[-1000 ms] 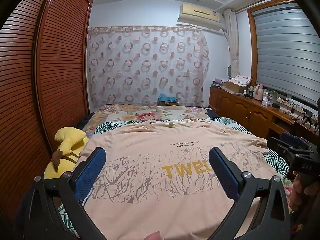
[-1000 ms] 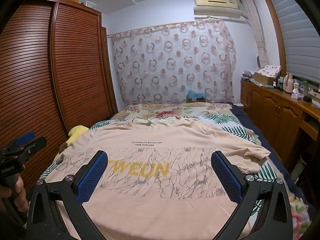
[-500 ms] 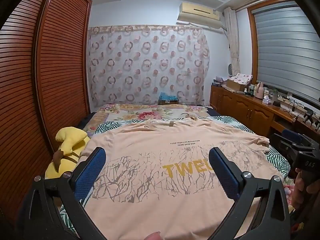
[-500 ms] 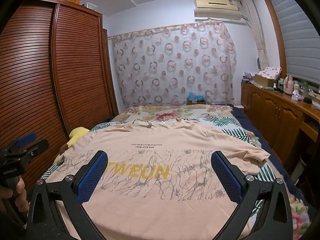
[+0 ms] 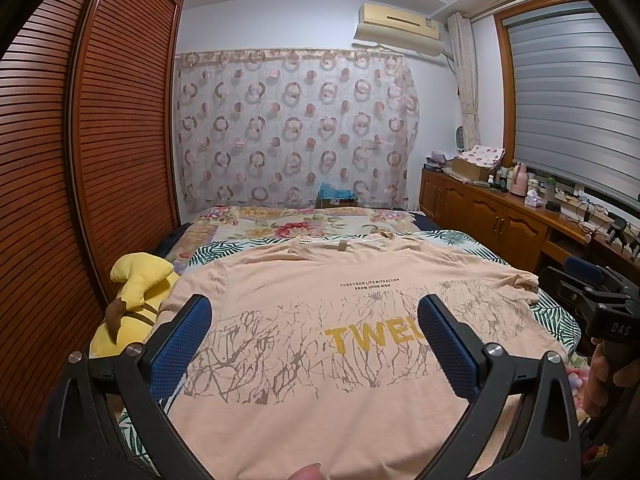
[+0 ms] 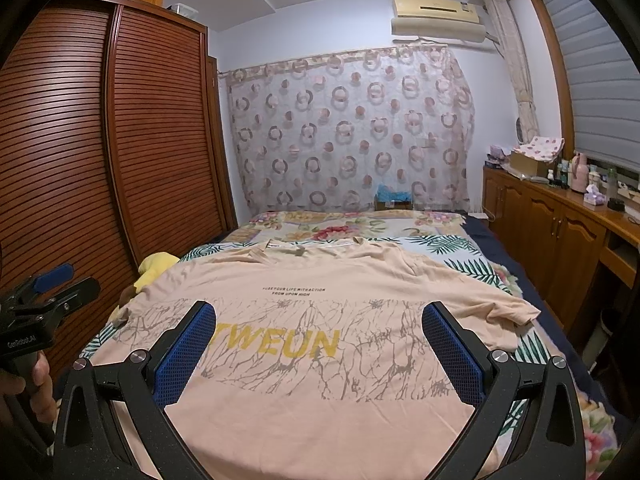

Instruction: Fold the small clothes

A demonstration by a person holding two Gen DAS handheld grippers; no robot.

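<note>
A peach T-shirt [image 5: 320, 292] with yellow letters and a grey branch print lies spread flat on the bed, collar at the far end; it also shows in the right wrist view [image 6: 320, 288]. My left gripper [image 5: 314, 324] is open and empty, held above the shirt's near part. My right gripper [image 6: 320, 332] is open and empty, also above the near part. The right gripper shows at the right edge of the left wrist view [image 5: 588, 284]. The left gripper shows at the left edge of the right wrist view [image 6: 52, 292].
A yellow plush toy [image 5: 132, 292] lies at the bed's left edge beside the slatted wardrobe [image 5: 80, 160]. The floral bedspread [image 5: 280, 224] continues beyond the shirt. A wooden cabinet with bottles [image 5: 500, 216] runs along the right wall. A patterned curtain [image 5: 296, 128] hangs behind.
Both grippers have risen and tilted up slightly, so the shirt sits a little lower in view. The jaws stay open and the shirt has not moved.
</note>
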